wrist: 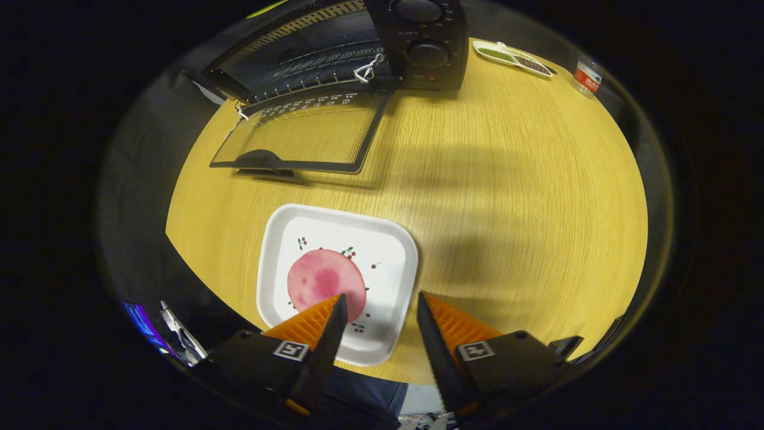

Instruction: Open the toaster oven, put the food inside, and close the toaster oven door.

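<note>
Toaster oven (358,54) stands at the far side of the counter (507,179), door (298,134) already dropped flat. Gripper (379,310) hangs with fingers apart, holding nothing, over the white plate (394,251). Food (322,280), a thin pink slice, lies flat on it. Judged light, limp, possibly slick; pinch at an exposed edge.

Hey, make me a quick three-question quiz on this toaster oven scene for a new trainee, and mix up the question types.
1. True or false: the toaster oven door is already folded down open.
2. The pink food slice lies on: A) the table, B) the white plate, C) the oven rack.
3. What is between the fingers of the gripper?

Key: 1 true. 2 B. 3 Nothing; the fingers are open, one tip over the slice's edge.
</note>
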The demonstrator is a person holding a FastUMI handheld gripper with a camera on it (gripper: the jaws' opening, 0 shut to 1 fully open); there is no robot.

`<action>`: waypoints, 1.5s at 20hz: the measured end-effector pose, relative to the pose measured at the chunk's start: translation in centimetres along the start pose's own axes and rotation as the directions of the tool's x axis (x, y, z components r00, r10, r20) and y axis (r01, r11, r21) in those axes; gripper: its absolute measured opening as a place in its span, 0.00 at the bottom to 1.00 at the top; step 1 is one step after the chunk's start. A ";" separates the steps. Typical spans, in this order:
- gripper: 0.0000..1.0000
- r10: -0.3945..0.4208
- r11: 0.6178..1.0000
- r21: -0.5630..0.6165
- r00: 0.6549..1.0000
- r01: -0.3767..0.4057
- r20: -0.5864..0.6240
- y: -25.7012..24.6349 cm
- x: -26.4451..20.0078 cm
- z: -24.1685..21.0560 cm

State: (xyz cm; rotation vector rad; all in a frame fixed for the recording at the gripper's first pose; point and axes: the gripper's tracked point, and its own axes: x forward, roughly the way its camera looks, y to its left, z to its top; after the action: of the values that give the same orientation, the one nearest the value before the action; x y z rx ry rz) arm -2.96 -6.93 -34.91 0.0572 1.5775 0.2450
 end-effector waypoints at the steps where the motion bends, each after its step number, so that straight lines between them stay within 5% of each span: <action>1: 0.46 0.000 1.000 0.013 1.000 0.000 -0.002 -0.2 0.2 0.1; 2: 0.38 0.010 1.000 0.024 1.000 -0.010 0.001 0.0 0.1 0.2; 7: 0.36 0.007 1.000 0.010 1.000 -0.006 -0.021 -0.1 0.3 0.1; 11: 0.08 0.019 0.998 0.063 0.999 -0.018 -0.028 -0.3 0.5 0.4; 13: 0.02 0.059 0.995 0.079 0.998 -0.057 -0.020 0.1 0.3 0.3; 22: 0.02 0.274 0.941 0.201 0.961 -0.272 0.020 2.4 0.6 0.2; 30: 0.02 0.387 0.888 0.234 0.918 -0.395 0.082 6.8 -1.5 0.7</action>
State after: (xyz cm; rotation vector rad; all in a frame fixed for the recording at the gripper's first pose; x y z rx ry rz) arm -2.98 -0.48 -32.09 0.5774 1.5460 0.3593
